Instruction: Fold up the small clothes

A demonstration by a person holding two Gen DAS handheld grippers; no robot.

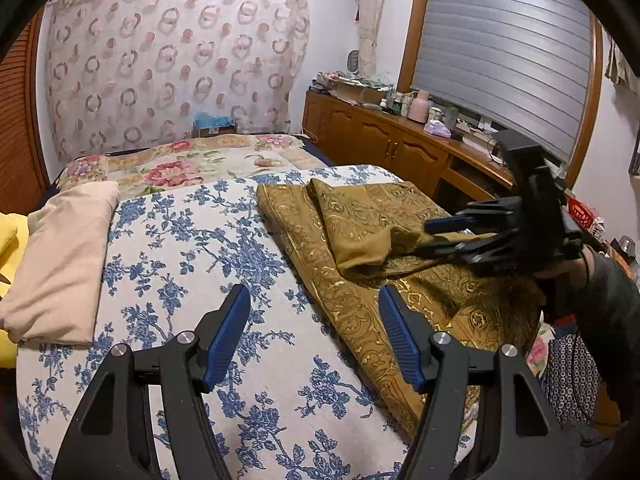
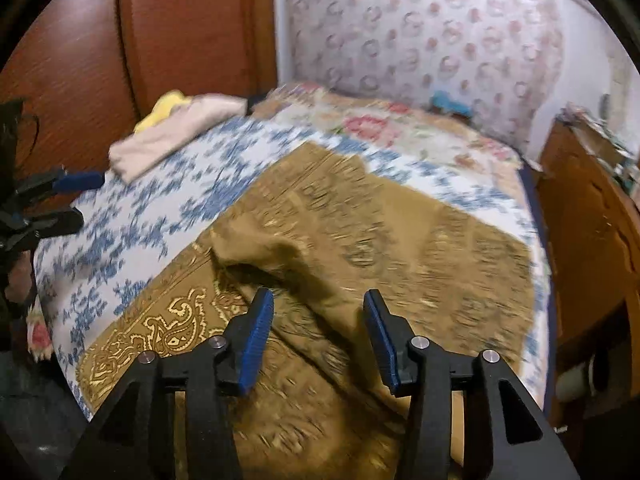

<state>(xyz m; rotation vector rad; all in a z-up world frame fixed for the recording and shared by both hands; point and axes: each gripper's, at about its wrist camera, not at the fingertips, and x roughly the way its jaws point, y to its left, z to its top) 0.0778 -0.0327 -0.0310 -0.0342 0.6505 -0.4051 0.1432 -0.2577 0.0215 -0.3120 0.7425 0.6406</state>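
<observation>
A gold-brown patterned cloth [image 1: 360,236] lies on the blue-flowered bedspread [image 1: 192,240], with one corner folded back onto itself. It also fills the right wrist view [image 2: 360,232], which is blurred. My left gripper [image 1: 314,300] is open and empty, hovering over the bedspread at the cloth's left edge. My right gripper [image 2: 318,304] is open and empty, just above the cloth's folded flap. In the left wrist view the right gripper [image 1: 428,236] shows at the right, over the cloth. The left gripper [image 2: 80,196] shows at the left edge of the right wrist view.
A folded beige cloth [image 1: 60,260] lies at the bed's left, beside a yellow one [image 1: 8,240]. A pink-flowered quilt [image 1: 180,164] covers the far end. A wooden cabinet [image 1: 380,136] with clutter stands to the right. A wooden headboard [image 2: 160,40] is left.
</observation>
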